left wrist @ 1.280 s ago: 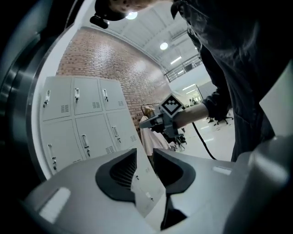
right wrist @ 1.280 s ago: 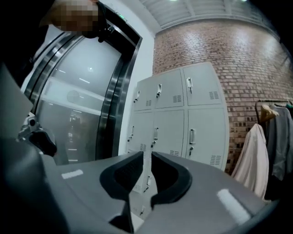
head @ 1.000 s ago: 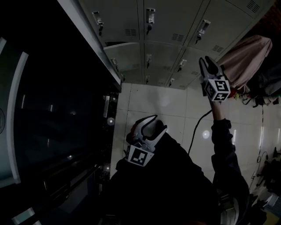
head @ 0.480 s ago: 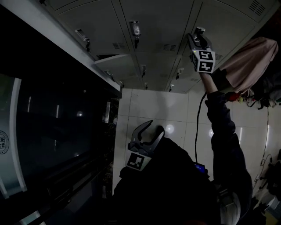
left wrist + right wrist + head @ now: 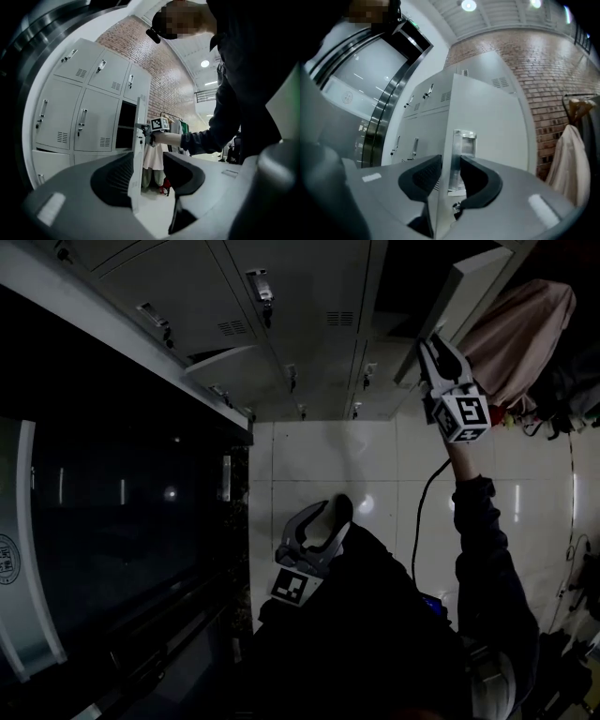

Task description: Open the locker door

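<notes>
Far left: dark glass panel [image 5: 112, 521] in a curved pale frame, faint reflections only.

Top centre: bank of grey lockers [image 5: 309, 277], vertical handles and vent slots, seen from steeply above. White tiled floor [image 5: 319, 456] below them.

Centre: left gripper [image 5: 323, 512] held low against the person's dark sleeve, well apart from the lockers. Its own view shows the jaws apart and closing with nothing between them; only the far scene shows through the gap.

Right: right gripper [image 5: 436, 352] raised at arm's length to the locker door [image 5: 469, 287]. Door is swung out from the bank, and the left gripper view shows a dark open compartment behind it. In the right gripper view the door's free edge stands between the jaws, which are closing on it: one pad on the inner side, the other over the metal handle plate [image 5: 464, 140] on the outer face. Grip on the door, as far as the view shows.

Far right: beige garment [image 5: 520, 329] hanging just beside the open door, with other clothes beyond it too dark to make out.
</notes>
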Demonstrator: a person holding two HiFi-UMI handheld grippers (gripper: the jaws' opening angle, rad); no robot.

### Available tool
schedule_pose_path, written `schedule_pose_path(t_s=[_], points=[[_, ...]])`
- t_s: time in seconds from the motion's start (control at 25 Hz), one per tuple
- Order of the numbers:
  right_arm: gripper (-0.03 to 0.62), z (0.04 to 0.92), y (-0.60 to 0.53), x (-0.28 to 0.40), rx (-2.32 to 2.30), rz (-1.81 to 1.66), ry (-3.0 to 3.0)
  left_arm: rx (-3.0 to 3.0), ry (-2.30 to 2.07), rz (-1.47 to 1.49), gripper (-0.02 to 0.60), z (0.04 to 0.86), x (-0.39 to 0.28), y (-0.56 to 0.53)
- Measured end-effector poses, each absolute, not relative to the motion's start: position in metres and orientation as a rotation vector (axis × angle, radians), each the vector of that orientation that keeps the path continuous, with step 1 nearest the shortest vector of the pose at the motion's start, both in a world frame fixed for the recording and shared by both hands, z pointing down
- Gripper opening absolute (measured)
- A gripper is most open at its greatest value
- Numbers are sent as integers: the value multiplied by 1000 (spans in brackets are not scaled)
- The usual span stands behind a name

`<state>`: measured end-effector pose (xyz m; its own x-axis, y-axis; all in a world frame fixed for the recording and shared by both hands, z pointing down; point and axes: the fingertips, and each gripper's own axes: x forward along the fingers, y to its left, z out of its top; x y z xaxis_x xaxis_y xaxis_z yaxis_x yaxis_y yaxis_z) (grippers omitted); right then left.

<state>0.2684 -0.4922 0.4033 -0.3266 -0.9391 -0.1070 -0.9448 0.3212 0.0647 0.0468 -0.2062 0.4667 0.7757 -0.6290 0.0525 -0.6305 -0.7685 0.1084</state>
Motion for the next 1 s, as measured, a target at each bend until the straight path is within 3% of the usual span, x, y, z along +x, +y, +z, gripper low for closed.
schedule_pose_path(t_s=[0.36, 0.56, 0.6, 0.8, 1.0], points=[[150, 412, -402, 394, -2313, 2, 2305, 2897, -990, -183, 198, 441, 12, -83], [87, 406, -350, 424, -2322, -146, 2126, 2866, -1013, -134, 190, 452, -13, -11], [29, 407, -330, 413, -2312, -124, 2151, 2871, -1013, -124, 186, 454, -17, -1], [26, 467, -187, 273, -2069, -110, 2461, 2862, -1029, -135, 172, 462, -31, 36], [26, 523, -21, 120, -1801, -372, 2638, 2836, -1068, -116, 159, 465, -38, 51]])
